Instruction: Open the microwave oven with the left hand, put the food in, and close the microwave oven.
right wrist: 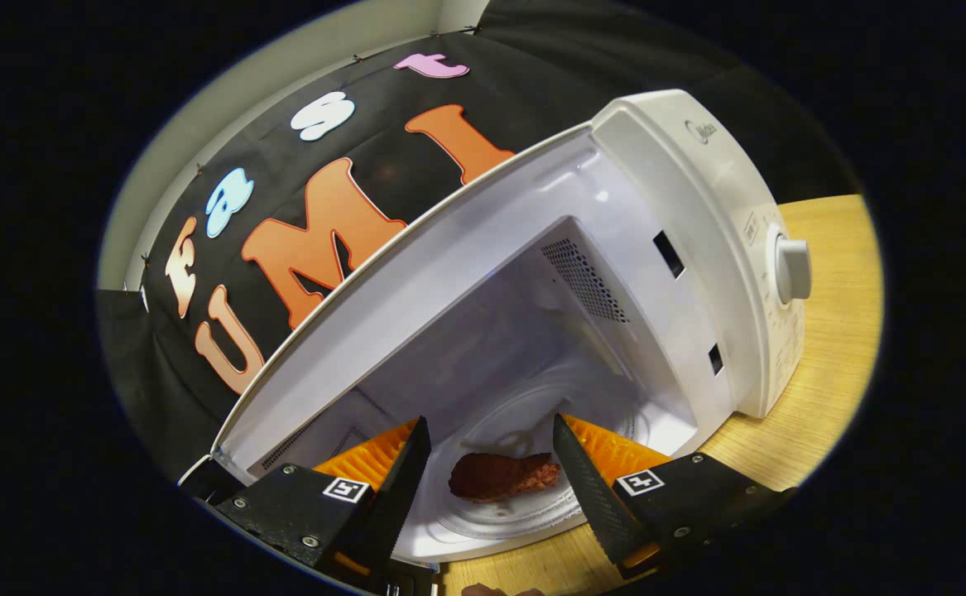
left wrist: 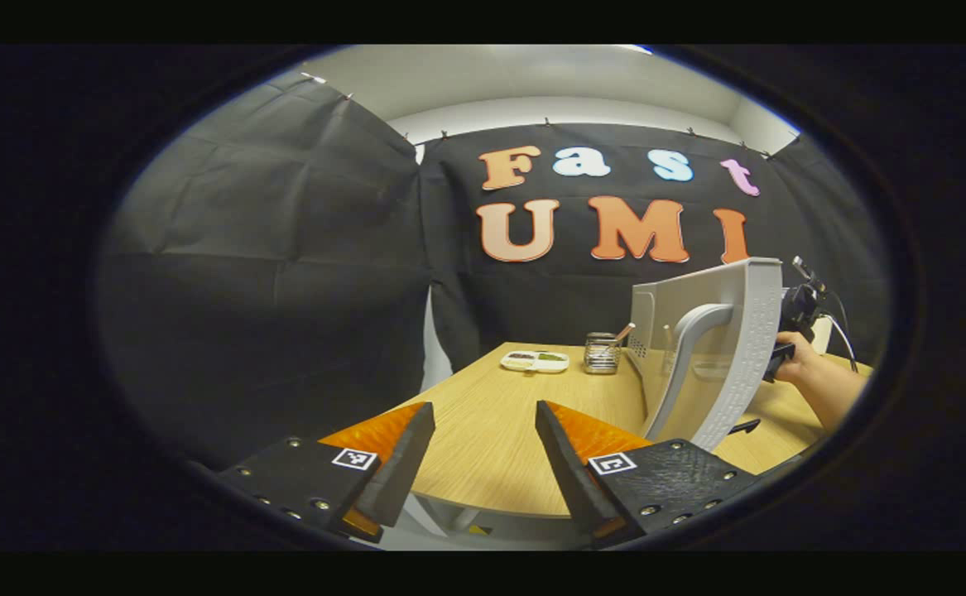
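The white microwave (right wrist: 698,215) stands open on the wooden table (right wrist: 830,331). A reddish-brown piece of food (right wrist: 503,476) lies on the glass turntable (right wrist: 524,517) inside. My right gripper (right wrist: 490,419) is open at the cavity mouth, its fingers on either side of the food and not pressing on it. In the left gripper view the open door (left wrist: 735,356) with its curved handle (left wrist: 688,348) stands to the right. My left gripper (left wrist: 484,405) is open and empty, left of the door over the table's front edge. A hand (left wrist: 814,381) holds the right gripper beyond the door.
A white plate (left wrist: 535,361) with bits of food and a glass jar (left wrist: 602,353) with a utensil in it stand at the back of the table (left wrist: 491,447). The microwave's dial (right wrist: 790,269) faces right. Black cloth walls close in the booth.
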A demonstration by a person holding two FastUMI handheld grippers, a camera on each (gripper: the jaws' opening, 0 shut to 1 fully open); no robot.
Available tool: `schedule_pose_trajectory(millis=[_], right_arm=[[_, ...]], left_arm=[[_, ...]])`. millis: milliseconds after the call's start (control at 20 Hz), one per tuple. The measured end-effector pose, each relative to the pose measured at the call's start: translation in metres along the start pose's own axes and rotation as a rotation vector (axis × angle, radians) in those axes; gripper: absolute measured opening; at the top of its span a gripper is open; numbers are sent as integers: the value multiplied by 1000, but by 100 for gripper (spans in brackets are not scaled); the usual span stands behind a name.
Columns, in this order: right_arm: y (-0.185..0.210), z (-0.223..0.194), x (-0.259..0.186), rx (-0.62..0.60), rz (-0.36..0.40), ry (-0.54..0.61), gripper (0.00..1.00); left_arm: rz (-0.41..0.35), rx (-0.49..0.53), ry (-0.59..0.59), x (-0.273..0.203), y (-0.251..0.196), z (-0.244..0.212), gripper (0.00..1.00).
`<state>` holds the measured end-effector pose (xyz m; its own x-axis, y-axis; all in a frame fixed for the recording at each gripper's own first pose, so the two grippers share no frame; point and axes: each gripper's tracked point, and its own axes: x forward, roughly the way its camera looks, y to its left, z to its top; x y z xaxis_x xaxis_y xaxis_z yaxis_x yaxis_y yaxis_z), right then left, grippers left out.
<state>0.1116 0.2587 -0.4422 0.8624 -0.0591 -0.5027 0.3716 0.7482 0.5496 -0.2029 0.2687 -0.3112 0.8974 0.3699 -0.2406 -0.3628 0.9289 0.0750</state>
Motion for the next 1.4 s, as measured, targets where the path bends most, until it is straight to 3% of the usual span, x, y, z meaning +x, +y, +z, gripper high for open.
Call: schedule_pose_trajectory(millis=[300, 650, 850, 1150, 1400], right_arm=[[-5, 31, -64, -146, 106, -14, 93], [-37, 78, -124, -296, 211, 12, 93], [-61, 113, -149, -369, 215, -16, 93], [-90, 146, -178, -446, 257, -40, 92], [-118, 169, -191, -488, 248, -43, 92]], left_arm=[[-103, 14, -35, 16, -46, 13, 76], [-118, -6, -36, 14, -73, 9, 76], [-173, 16, -62, 7, -107, 22, 76], [-332, 15, -82, -2, -192, 31, 76], [-429, 51, -80, -6, -258, 32, 76]])
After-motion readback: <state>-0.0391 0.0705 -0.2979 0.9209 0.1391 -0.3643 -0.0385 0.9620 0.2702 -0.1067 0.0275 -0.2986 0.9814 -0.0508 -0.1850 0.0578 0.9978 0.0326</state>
